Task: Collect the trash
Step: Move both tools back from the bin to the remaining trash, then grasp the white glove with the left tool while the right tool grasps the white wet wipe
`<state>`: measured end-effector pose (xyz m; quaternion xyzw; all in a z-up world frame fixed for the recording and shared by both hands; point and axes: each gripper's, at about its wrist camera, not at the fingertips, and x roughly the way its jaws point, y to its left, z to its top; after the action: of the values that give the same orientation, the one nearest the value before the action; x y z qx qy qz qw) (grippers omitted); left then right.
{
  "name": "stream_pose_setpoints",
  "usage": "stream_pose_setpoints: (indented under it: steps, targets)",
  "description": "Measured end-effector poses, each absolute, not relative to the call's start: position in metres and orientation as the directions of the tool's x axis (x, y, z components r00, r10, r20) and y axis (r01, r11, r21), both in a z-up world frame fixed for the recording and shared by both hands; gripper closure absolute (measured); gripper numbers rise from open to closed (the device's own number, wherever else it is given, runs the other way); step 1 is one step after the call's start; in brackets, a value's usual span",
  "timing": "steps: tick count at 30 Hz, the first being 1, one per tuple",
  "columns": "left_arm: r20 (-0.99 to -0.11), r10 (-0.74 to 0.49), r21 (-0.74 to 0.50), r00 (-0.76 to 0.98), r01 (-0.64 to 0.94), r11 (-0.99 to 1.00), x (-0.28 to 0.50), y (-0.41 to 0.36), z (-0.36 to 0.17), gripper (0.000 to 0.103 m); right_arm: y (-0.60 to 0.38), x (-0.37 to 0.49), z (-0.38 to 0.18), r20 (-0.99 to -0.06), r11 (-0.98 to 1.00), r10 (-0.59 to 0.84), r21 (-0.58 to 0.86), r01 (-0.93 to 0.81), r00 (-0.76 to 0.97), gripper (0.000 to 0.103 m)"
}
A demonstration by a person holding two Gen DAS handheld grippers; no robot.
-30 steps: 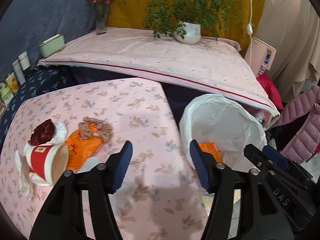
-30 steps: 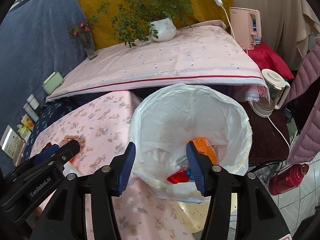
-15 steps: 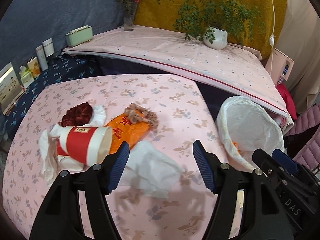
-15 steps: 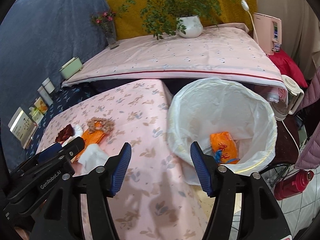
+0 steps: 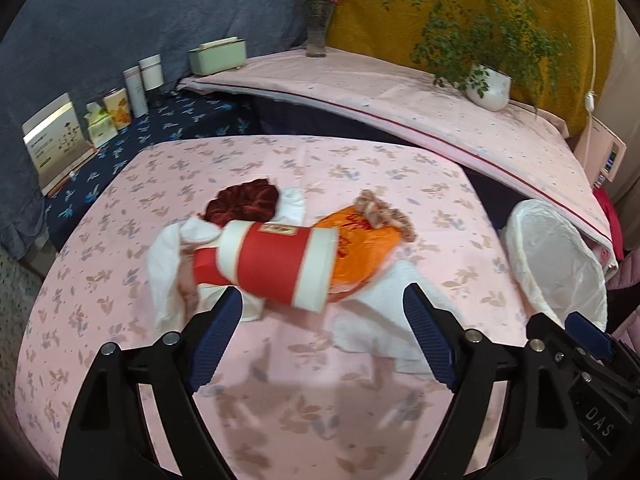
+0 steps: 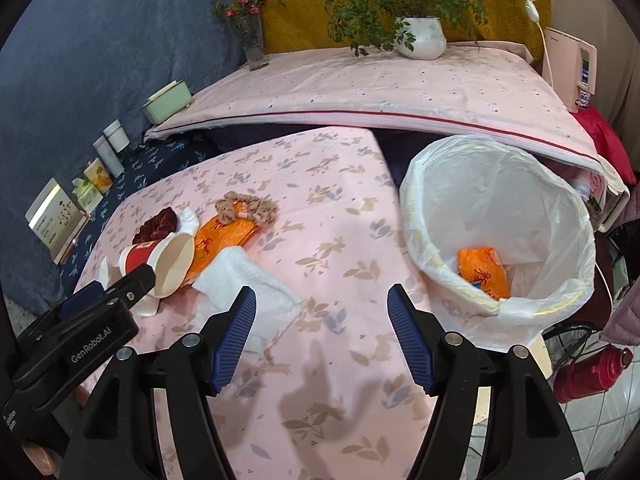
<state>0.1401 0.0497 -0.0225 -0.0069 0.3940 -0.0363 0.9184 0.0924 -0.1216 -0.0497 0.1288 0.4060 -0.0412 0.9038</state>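
A red and cream paper cup (image 5: 276, 266) lies on its side on the pink floral table (image 5: 304, 412), amid white tissues (image 5: 384, 320), an orange wrapper (image 5: 362, 244), a beige scrunchie (image 5: 380, 212) and a dark red scrunchie (image 5: 244, 202). My left gripper (image 5: 320, 344) hovers just in front of the cup, jaws opening, nothing between them. My right gripper (image 6: 320, 340) is over bare cloth right of the white tissue (image 6: 248, 280), jaws opening and empty. The bin with a white liner (image 6: 496, 236) holds an orange wrapper (image 6: 482, 272).
A raised pink-covered surface (image 6: 400, 88) behind carries a potted plant (image 6: 420, 36), a flower vase (image 6: 252, 40) and a green box (image 6: 166, 100). Cans and cards (image 5: 116, 108) line the dark blue ledge at left. A red flask (image 6: 592, 368) stands on the tiled floor.
Both grippers have swung left, away from the bin toward the trash pile on the table. Their jaws have widened. The cup now sits close before the left gripper.
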Motion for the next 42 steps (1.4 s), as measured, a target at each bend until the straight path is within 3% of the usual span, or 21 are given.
stream_pose_setpoints:
  steps: [16,32,35,38,41,42]
  targets:
    - [-0.771,0.030,-0.081,0.636,-0.145,0.986,0.158,0.158,-0.056,0.024,-0.080,0.116,-0.083,-0.785,0.964,0.057,0.203,0.170,0.618,0.032]
    - [-0.802,-0.053,-0.212,0.595,-0.202,0.956,0.191,0.208,-0.083,0.024,-0.057,0.158,-0.113,-0.815,0.966,0.042,0.180,0.185,0.577,0.032]
    - [-0.812,-0.069,-0.224,0.580,-0.201,0.954,0.196,0.210,-0.091,0.032,-0.055,0.164,-0.120,-0.824,0.965,0.043,0.179,0.189,0.564,0.032]
    - [-0.825,-0.095,-0.243,0.557,-0.197,0.950,0.200,0.211,-0.100,0.045,-0.052,0.165,-0.124,-0.825,0.968,0.033,0.167,0.187,0.565,0.031]
    - [-0.826,-0.080,-0.223,0.558,-0.193,0.955,0.200,0.209,-0.104,0.062,-0.049,0.166,-0.125,-0.824,0.973,0.018,0.145,0.179,0.566,0.031]
    - [-0.824,-0.083,-0.222,0.560,-0.185,0.957,0.200,0.208,-0.104,0.072,-0.048,0.166,-0.125,-0.823,0.974,0.015,0.139,0.176,0.568,0.031]
